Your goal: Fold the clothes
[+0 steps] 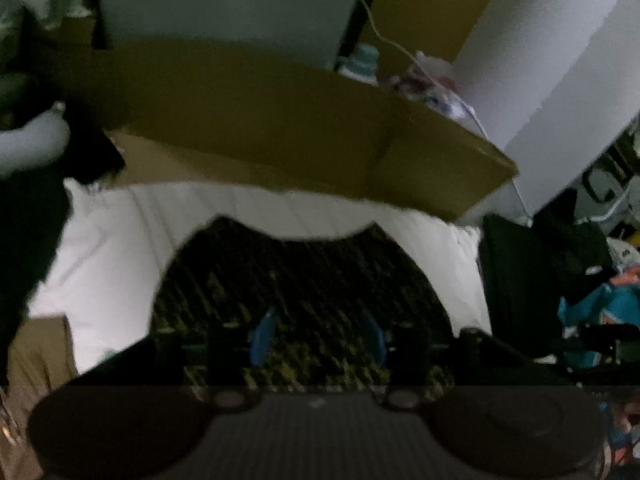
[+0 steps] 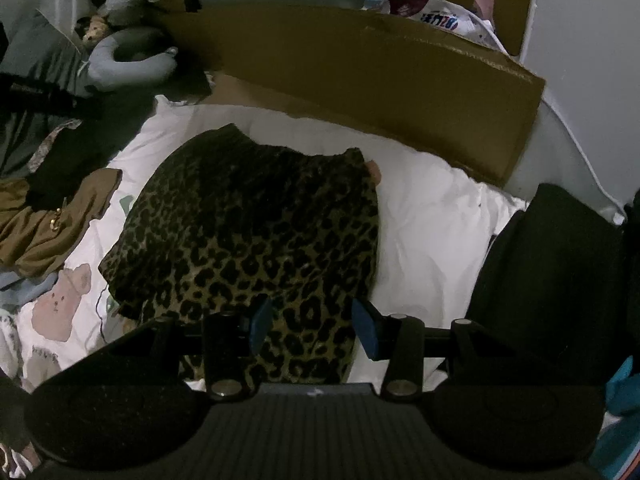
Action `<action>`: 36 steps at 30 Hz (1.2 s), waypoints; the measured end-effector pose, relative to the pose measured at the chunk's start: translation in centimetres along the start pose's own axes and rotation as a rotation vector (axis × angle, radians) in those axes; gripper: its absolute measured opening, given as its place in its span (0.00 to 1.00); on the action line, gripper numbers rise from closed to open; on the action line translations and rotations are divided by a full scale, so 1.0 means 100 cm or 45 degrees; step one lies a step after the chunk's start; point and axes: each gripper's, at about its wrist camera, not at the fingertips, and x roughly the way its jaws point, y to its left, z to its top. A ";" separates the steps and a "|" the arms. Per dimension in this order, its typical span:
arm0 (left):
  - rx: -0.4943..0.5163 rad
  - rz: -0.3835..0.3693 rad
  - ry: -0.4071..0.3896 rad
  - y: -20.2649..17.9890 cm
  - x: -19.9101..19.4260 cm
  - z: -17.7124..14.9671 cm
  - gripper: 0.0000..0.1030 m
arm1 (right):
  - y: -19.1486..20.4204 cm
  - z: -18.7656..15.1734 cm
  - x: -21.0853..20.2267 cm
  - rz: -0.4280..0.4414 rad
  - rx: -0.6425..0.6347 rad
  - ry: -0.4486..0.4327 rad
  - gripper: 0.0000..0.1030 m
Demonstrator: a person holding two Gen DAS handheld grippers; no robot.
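While blurred in left wrist view, leopard-print garment [image 2: 256, 224] lies on white bedding [image 2: 432, 216]. Only in right wrist view: brown clothing [image 2: 52, 224], bear print [image 2: 64, 300], bag [image 2: 452, 16] lettering unreadable. Left gripper [image 1: 318, 334] jaws spread; right gripper [image 2: 312, 328] likewise, over garment.

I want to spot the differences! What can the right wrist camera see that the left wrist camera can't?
Only the right wrist view shows the bear print on the sheet and the brown garment. Only the left wrist view shows the teal clothing at its right edge. Both show the leopard-print garment on the white bedding, the cardboard box, and open tongs: right tongs, left tongs.
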 end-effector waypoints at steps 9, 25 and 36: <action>-0.087 0.032 0.051 -0.035 0.024 -0.078 0.54 | -0.003 -0.051 0.018 -0.052 0.092 -0.053 0.50; -0.226 0.093 0.171 -0.053 0.091 -0.170 0.58 | -0.016 -0.125 0.070 -0.048 0.392 -0.063 0.51; -0.321 0.084 0.173 -0.046 0.115 -0.208 0.60 | -0.026 -0.139 0.092 0.031 0.554 -0.103 0.39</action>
